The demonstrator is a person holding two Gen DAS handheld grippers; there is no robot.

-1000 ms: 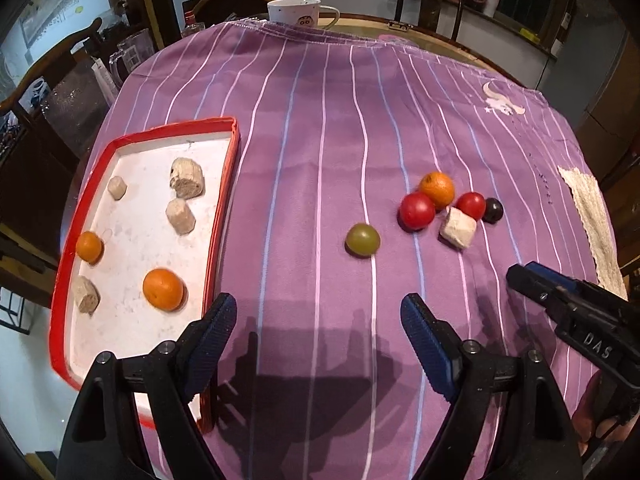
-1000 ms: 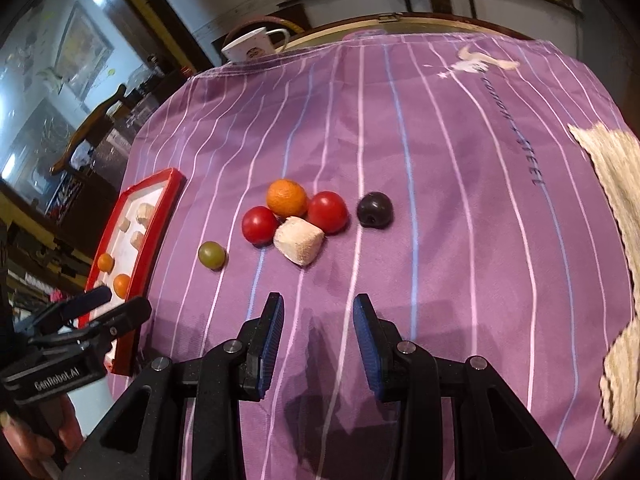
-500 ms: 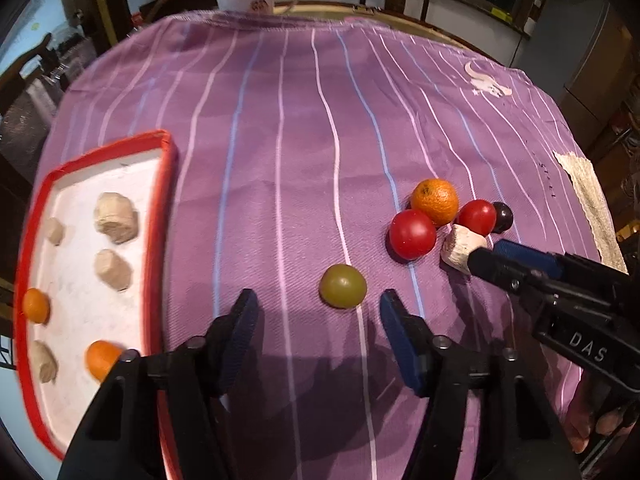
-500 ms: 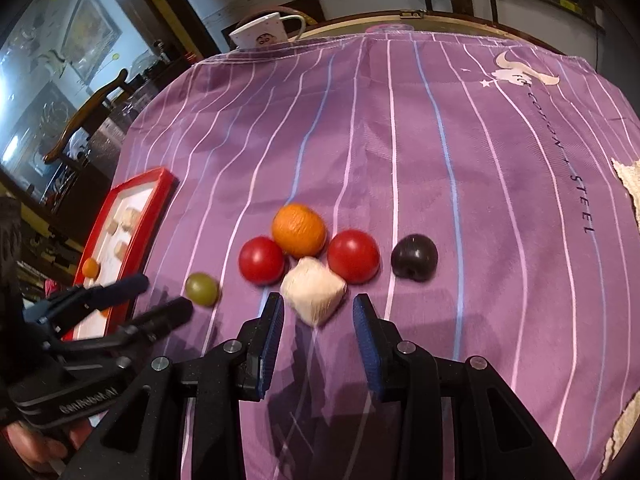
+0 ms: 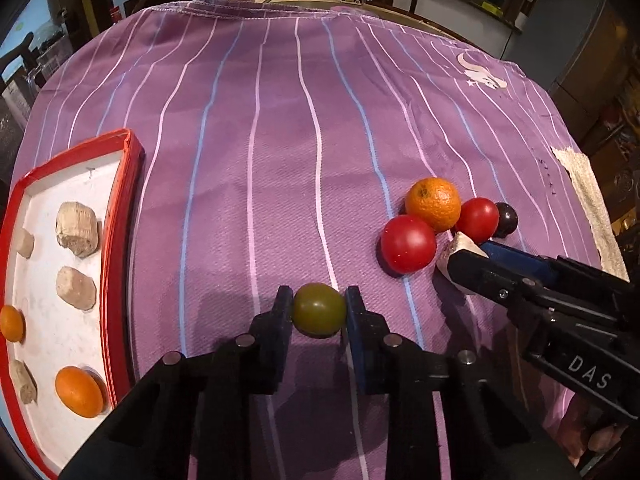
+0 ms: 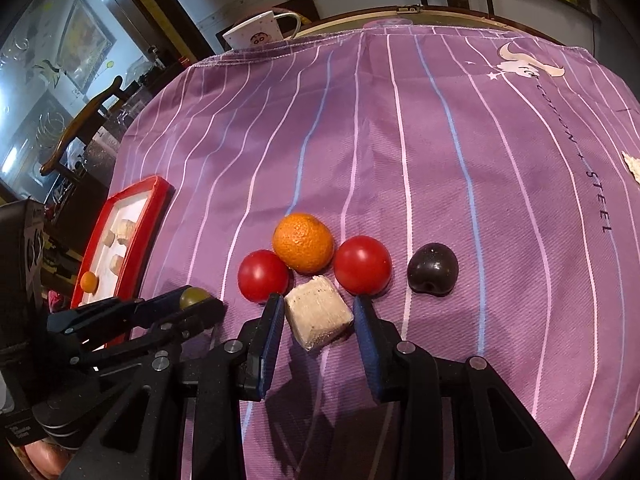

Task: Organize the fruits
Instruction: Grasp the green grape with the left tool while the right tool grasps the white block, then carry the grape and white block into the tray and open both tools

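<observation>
Purple striped cloth (image 5: 280,160) is covering the round table, filling most of both views.

Red-rimmed white tray (image 5: 124,208) is sitting at the cloth's left edge. It is carrying four beige chunks, the biggest (image 5: 77,230) toward the far end, plus two small oranges: one (image 5: 79,391) near the front, one (image 5: 11,323) at the left rim.

Left gripper (image 5: 319,312) is reaching low over the cloth, its blue pads pressing both sides of the green fruit (image 5: 319,310); fingers are clamped on it. The fruit is sitting on or just above the cloth, between tray and fruit cluster; can't tell which.

Right gripper (image 6: 319,320) is straddling the beige block (image 6: 319,311). Left pad is touching or nearly touching the block, right pad is standing just off it; jaws are spread, not yet gripping.

Fruit cluster is lying right of centre: an orange (image 6: 303,242) at the back, touching a red tomato (image 6: 263,275) on its left and another red tomato (image 6: 362,265) on its right. The block is resting just in front of these three. A dark plum (image 6: 432,274) is lying just right of the second tomato.

White cartoon mug (image 6: 256,33) is standing beyond the cloth's far edge.
</observation>
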